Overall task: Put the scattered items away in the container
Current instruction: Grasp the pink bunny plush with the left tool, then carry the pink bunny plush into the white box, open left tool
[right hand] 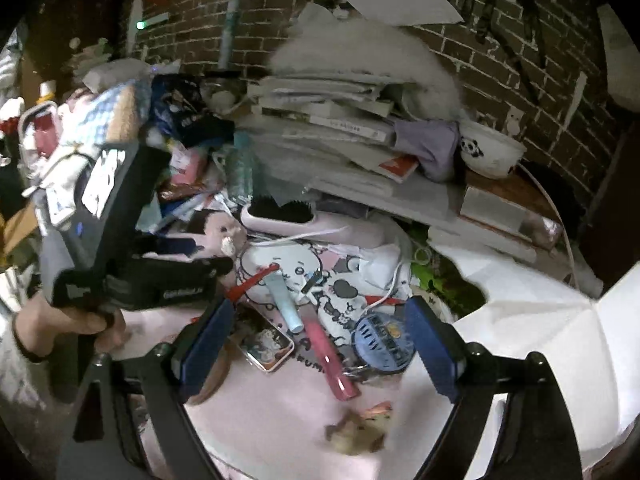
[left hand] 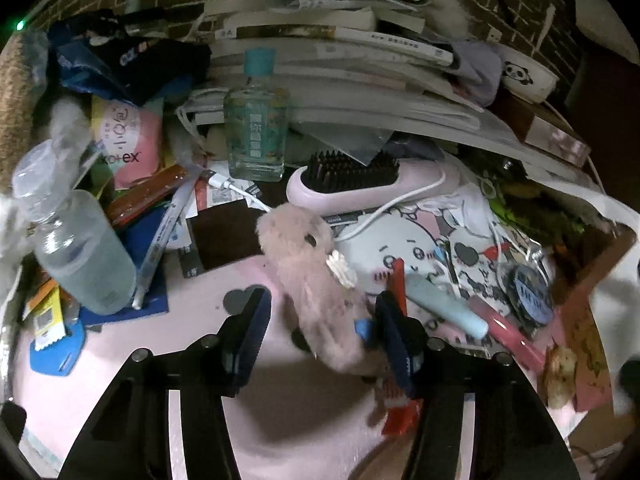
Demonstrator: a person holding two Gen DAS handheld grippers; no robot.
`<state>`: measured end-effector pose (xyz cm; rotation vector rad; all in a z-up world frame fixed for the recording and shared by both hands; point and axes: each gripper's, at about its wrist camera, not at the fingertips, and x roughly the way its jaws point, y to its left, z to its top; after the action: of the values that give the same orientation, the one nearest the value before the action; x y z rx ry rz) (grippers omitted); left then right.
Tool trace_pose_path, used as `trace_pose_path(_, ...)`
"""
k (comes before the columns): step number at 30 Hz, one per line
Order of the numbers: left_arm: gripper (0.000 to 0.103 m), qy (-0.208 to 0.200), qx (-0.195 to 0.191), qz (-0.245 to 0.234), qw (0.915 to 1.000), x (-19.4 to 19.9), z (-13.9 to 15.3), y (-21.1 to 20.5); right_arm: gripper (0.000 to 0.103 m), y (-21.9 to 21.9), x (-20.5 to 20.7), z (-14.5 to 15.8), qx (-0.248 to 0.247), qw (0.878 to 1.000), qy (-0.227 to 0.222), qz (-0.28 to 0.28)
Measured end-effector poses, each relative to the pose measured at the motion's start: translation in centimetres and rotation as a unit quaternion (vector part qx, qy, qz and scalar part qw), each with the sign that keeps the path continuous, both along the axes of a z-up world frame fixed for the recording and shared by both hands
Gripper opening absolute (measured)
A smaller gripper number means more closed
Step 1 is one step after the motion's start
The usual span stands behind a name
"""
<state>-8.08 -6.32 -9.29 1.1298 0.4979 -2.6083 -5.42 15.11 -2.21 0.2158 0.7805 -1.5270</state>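
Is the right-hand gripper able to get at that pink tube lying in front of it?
Probably yes. The right gripper is open, and the pink tube lies between its fingers with nothing on top. A phone and a round blue item lie close on either side, so they might get bumped.

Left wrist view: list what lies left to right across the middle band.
Clear plastic bottle lying tilted → pink furry plush toy → pale blue tube → round dark blue tin.

Pink mat (right hand: 280, 408) front free — books (right hand: 344, 136), bottle (left hand: 256, 128) block rear
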Motion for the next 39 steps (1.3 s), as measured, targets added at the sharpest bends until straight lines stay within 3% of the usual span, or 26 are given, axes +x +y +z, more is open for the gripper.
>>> trace_pose_path(5, 0.042, -0.005, 0.005, 0.005, 1.0000, -0.8, -0.5, -0.3, 0.086, -0.5, 0.4, -3.5, -0.008, 0.999, 0.009, -0.030)
trace_pose_path(10, 0.036, -0.008, 0.002, 0.006, 0.9999, -1.2, -0.7, -0.4, 0.086, -0.8, -0.2, -5.4, 0.006, 0.999, -0.022, -0.045)
trace_pose_path(21, 0.023, -0.012, 0.000, 0.007, 0.9999, -0.4, -0.2, -0.7, 0.086, -1.4, -1.3, -6.1, -0.005, 0.997, -0.047, -0.053)
trace_pose_path(30, 0.023, 0.050, -0.008, -0.044, 0.9978, 1.8, 6.8, 1.6, 0.086, -2.1, -1.8, -6.6, -0.013, 0.996, -0.067, -0.060)
trace_pose_path(37, 0.023, 0.085, 0.010, -0.152, 0.9847, 0.8, 14.0, 7.2, 0.086, -2.5, -1.9, -7.5, -0.004, 0.995, -0.084, -0.058)
trace_pose_path(39, 0.023, 0.087, 0.021, -0.191, 0.9775, 0.1, 15.7, 9.6, 0.086, -2.6, -1.8, -7.5, -0.004, 0.994, -0.090, -0.056)
